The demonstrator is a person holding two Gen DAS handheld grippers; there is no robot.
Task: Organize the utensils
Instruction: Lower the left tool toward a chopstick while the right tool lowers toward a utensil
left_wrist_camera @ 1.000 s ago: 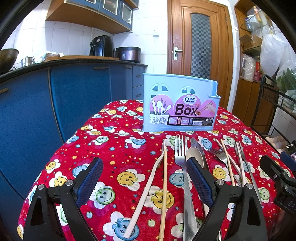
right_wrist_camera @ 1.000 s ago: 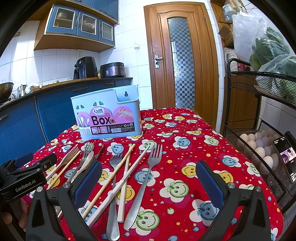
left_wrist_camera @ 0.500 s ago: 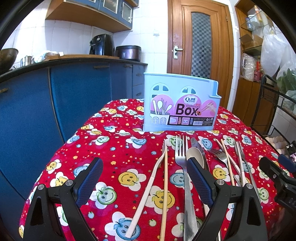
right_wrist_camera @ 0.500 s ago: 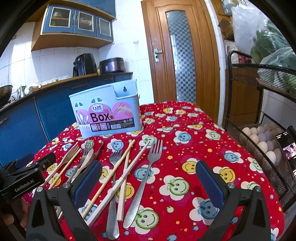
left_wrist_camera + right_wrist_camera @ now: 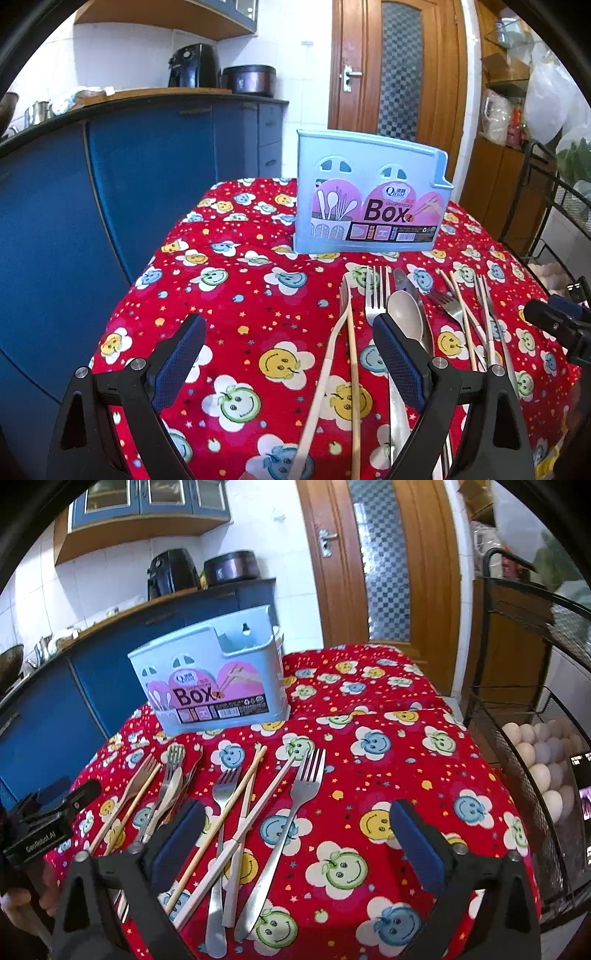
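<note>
A: What has changed in the last moment?

B: Little on the counter point(image 5: 413, 738) itself; the cutlery lies where it lay a second ago, and the pale blue box point(image 5: 214, 686) stands upright at the far side, apparently empty, though its inside is mostly hidden; what has changed is the right tool point(image 5: 295, 842), whose jaws have just been closing a touch from their widest, and its view has tipped and swung so that the box sits more to the left than before.

A: Does it hold anything?

B: No; it is still wide apart with nothing between the pads; beneath it lie a fork point(image 5: 284, 830), a second fork point(image 5: 219, 849) and crossed chopsticks point(image 5: 221, 819). The left tool point(image 5: 288, 362) is likewise spread wide and empty, above a wooden chopstick point(image 5: 352, 369), with a spoon point(image 5: 404, 325) just beside its right pad.

A: So how far along is the task?

B: I judge it barely begun; every utensil seems to be loose on the cloth, none in the box; the slight closing suggests the right tool is lining up for a first pick, probably the nearest fork.
</note>
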